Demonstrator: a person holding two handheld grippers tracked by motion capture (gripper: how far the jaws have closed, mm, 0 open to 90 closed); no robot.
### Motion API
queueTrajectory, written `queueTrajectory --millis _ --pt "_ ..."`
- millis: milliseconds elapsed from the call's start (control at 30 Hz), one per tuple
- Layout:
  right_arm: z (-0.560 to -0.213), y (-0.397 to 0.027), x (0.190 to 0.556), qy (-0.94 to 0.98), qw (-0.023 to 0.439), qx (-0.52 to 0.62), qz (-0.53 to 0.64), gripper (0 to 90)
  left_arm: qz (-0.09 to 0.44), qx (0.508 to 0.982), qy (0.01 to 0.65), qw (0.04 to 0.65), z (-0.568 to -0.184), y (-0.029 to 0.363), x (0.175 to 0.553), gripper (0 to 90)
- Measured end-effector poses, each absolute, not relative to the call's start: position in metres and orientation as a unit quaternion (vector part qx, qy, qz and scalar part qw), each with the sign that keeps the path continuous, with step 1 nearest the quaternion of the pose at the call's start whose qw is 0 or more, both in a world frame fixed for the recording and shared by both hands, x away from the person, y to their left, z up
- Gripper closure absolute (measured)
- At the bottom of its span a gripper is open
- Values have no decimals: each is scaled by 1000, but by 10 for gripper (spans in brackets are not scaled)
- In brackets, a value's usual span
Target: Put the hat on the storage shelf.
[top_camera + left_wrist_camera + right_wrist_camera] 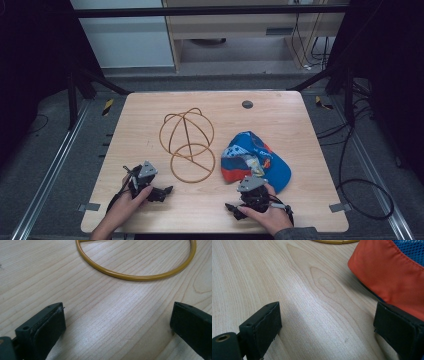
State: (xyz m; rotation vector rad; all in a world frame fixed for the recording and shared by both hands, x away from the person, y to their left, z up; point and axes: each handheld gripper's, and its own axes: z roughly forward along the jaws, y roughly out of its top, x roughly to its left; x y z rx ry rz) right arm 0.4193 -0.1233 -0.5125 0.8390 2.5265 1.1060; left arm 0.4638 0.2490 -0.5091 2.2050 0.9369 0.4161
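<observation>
A gold wire hat stand (187,145) rests in the middle of the wooden table (280,120), its round base ring (135,277) nearest me. To its right lies a blue cap (256,161) with an orange brim (392,272). My left gripper (164,192) rests low near the front left, pointing right toward the stand's base; in the left gripper view it (117,315) is open over bare wood. My right gripper (231,208) sits just in front of the cap, pointing left. Its jaws (327,315) stand wide apart with nothing between them, the brim just beyond the right-hand jaw.
A dark round plug (247,104) sits in the table near its far edge. Grey tape tabs (338,207) mark the front corners. Cables (367,200) loop on the floor to the right, and metal rails run along both sides.
</observation>
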Motion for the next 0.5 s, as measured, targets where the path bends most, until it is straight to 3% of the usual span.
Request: queueTrajectory --millis 500 --pt "-513 -122 420 867 133 296 379 75 161 850 362 348 -509 249 463 0"
